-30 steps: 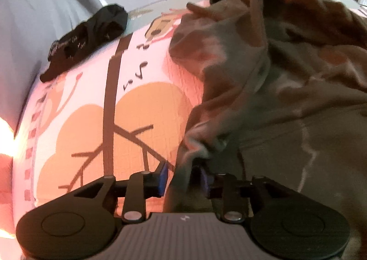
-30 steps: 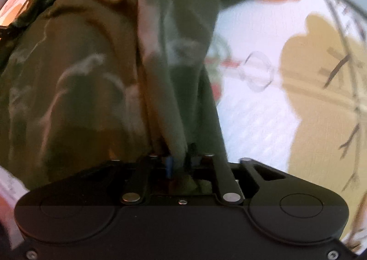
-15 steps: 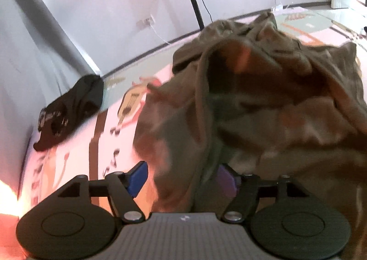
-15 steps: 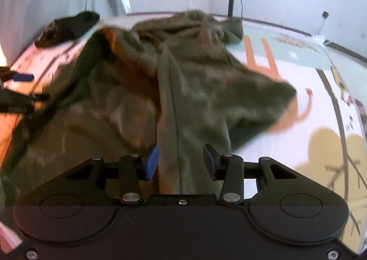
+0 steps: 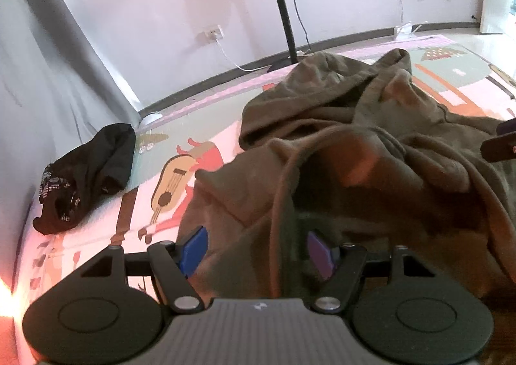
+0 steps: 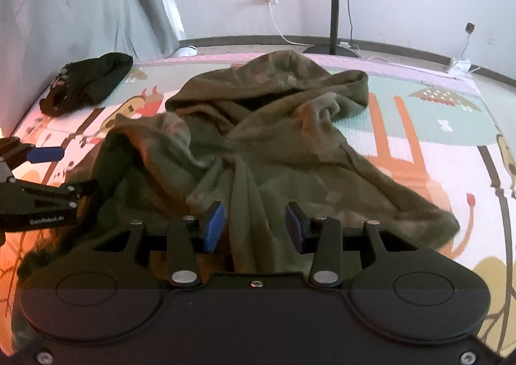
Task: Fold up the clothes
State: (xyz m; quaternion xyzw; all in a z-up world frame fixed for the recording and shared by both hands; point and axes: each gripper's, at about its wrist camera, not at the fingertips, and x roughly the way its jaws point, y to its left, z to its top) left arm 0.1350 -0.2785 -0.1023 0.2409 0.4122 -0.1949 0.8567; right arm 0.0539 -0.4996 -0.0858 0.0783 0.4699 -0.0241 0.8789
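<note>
The left gripper [image 5: 254, 249] stands with its blue pads spread wide and a ridge of olive cloth running up between them, touching neither pad as far as the blurred near edge lets me judge. The right gripper [image 6: 254, 224] is likewise parted, a thick fold of the same cloth lying between its pads without being pinched.

That cloth belongs to an olive hooded sweatshirt [image 6: 274, 145], heaped in loose rumples on a printed play mat [image 6: 435, 126] on the floor. It looks like heavy fleece: soft, limp and fairly weighty, so it will sag and drag rather than keep a shape. The firmer seams, hem or shoulder lines seem the best places to take hold.

Its hood [image 6: 267, 74] lies crumpled at the far end, and a black garment [image 5: 87, 171] sits well apart near the curtain [image 6: 80, 4].
</note>
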